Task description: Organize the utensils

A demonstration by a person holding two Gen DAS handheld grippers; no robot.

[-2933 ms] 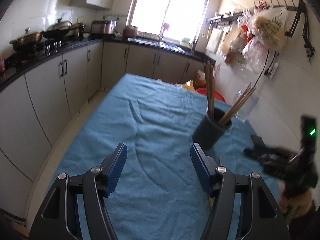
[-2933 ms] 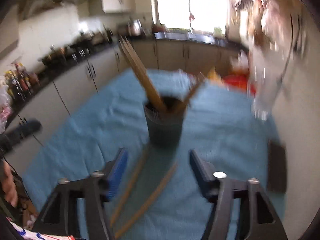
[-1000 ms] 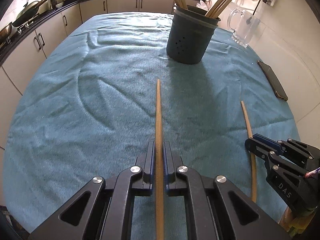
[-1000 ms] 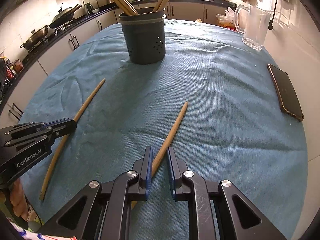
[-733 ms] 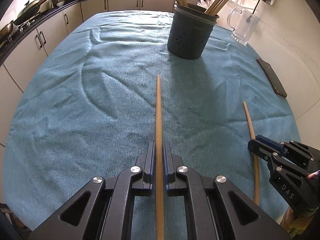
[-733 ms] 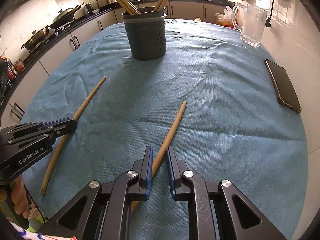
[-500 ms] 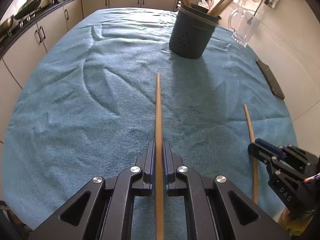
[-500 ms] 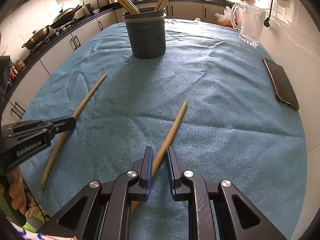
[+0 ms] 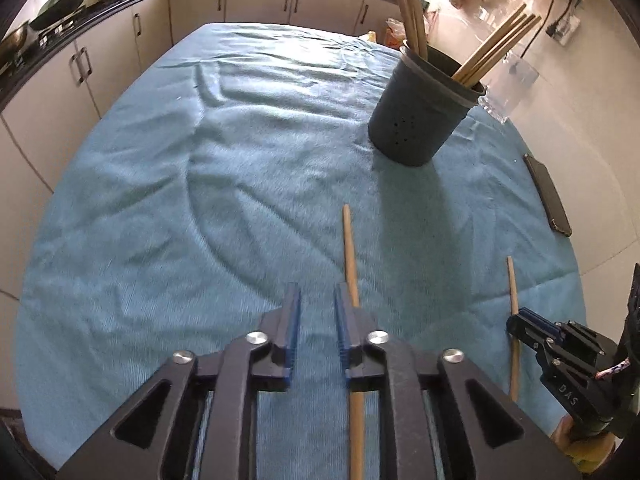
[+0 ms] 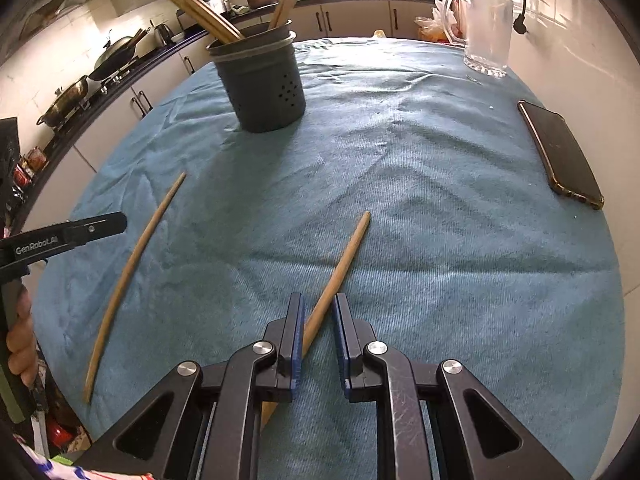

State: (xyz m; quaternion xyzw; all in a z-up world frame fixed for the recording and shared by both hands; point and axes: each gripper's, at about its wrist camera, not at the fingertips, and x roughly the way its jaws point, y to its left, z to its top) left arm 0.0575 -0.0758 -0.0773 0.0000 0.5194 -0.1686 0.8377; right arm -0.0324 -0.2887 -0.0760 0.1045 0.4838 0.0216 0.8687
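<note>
A blue towel (image 9: 168, 208) covers the whole table, creased toward the far end; on it, toward the far right in the left wrist view, stands a dark perforated utensil holder (image 9: 420, 120) with several wooden chopsticks (image 9: 492, 50) leaning out of it; a clear glass pitcher (image 10: 486, 36) stands at the far right edge by the wall, and a dark phone (image 10: 560, 152) lies flat near the right edge.

The left gripper (image 9: 317, 320) points steeply down at the cloth, its jaws opening with nothing between them; one loose chopstick (image 9: 351, 272) lies flat on the towel just outside its right finger, passing under the frame, tip toward the holder and well short of it.

The right gripper (image 10: 319, 328) has its blue pads (image 10: 298, 332) standing narrowly apart around the second chopstick (image 10: 340, 264), which runs slantwise between them on the cloth; whether the pads actually press it I cannot tell; in the left wrist view the same gripper (image 9: 532, 330) sits over that stick.

A person's fingers (image 10: 20, 344) wrap the left handle at the picture's edge.
</note>
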